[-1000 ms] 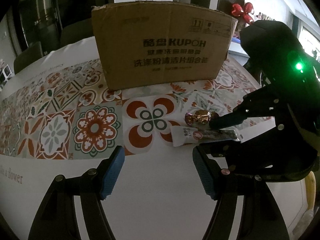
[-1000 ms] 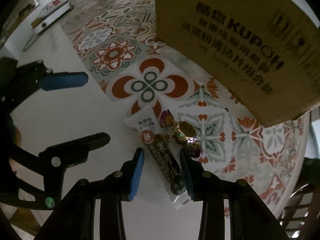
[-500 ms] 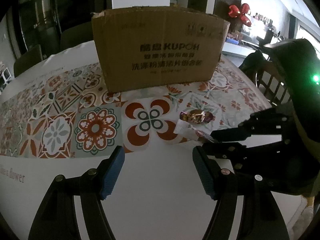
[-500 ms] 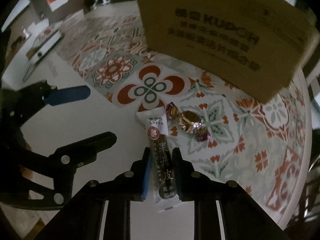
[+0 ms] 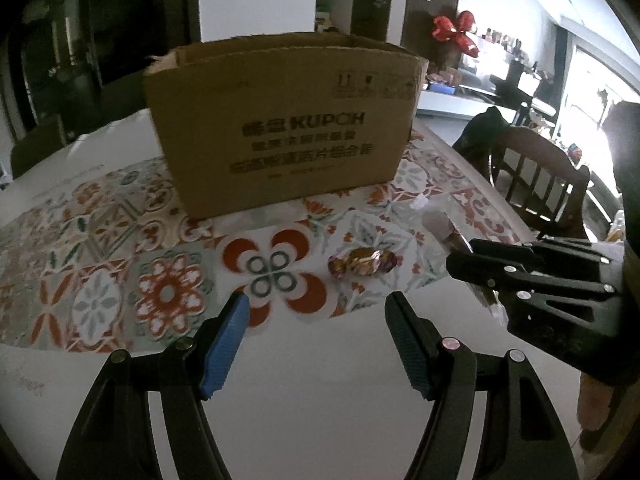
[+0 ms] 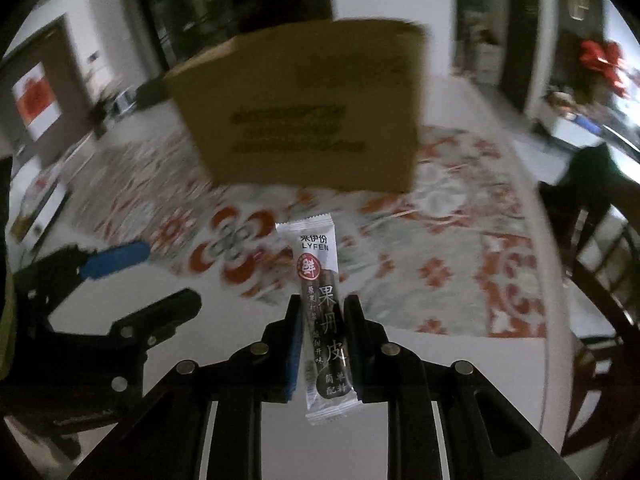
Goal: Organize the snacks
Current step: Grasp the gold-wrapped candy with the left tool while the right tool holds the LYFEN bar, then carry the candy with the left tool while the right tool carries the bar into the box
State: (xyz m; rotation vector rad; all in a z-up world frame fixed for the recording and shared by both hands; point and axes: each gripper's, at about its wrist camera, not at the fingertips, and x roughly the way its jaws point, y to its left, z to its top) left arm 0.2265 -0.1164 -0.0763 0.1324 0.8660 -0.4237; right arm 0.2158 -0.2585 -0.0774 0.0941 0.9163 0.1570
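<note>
**Right wrist view: snack stick clamped and held clear of the table**

Right wrist view shows the right gripper (image 6: 323, 344) clenched on the snack stick (image 6: 325, 320), both fingers pressed against the packet's long sides. The packet points forward toward the cardboard box (image 6: 308, 112), its white top end projecting past the fingertips and its lower end trailing behind them. The background is smeared with motion blur. In the left wrist view this gripper sits at the right edge, above the table (image 5: 320, 400), near its right rim.

The left gripper (image 5: 316, 336) is released, its 2 blue-padded fingers spread wide and grasping nothing, hovering low over the bare white surface. The wrapped candy (image 5: 362, 262) lies on the patterned mat (image 5: 120, 240), ahead of the gap between those fingers and apart from both.

The box stands upright on the mat beyond the candy, top open. Open mat separates candy and box. A wooden chair (image 5: 536, 168) stands just beside the table's right rim.
</note>
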